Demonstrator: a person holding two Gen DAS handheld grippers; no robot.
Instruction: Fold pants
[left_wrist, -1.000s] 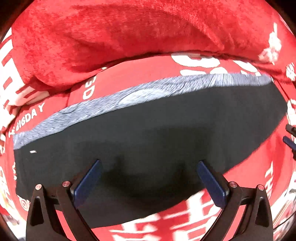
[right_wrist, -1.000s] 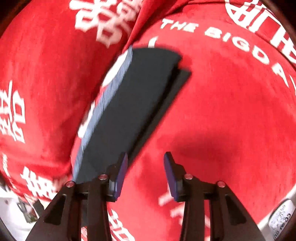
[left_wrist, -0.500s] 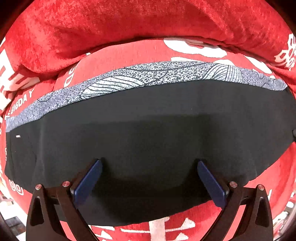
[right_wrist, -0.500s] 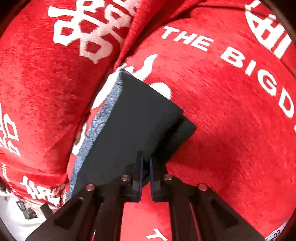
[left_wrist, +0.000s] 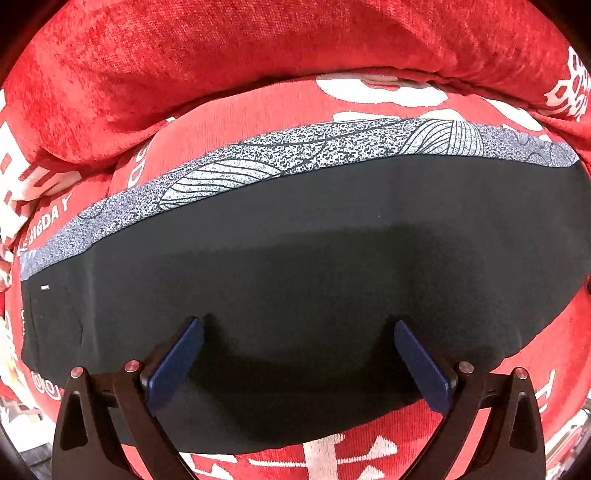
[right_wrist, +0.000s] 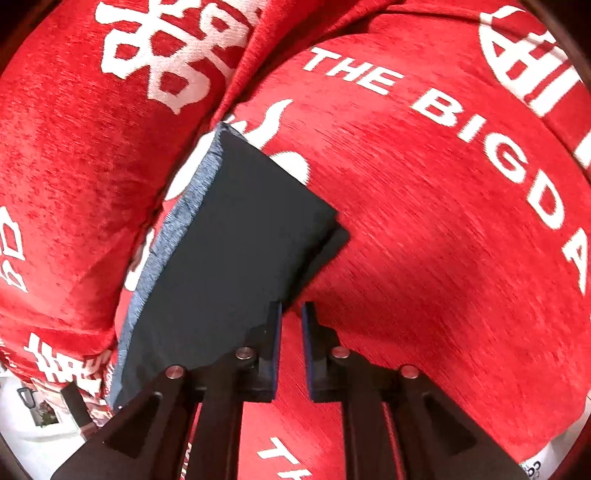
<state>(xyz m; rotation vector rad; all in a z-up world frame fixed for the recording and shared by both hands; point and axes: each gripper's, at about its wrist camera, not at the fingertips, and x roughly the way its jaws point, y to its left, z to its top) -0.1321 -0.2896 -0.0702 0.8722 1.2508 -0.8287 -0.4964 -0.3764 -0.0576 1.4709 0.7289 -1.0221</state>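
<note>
Left wrist: one folded pants (left_wrist: 295, 258), two fingers (left_wrist: 177, 358) apart.

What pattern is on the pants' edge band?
The band is speckled grey-white with dark line-drawn leaf shapes; clearest in the left wrist view.

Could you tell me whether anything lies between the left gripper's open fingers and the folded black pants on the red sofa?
Nothing visible does. The left gripper is wide open directly over the pants, whose dark fabric fills the space between its fingers; only the red sofa cover surrounds them.
</note>
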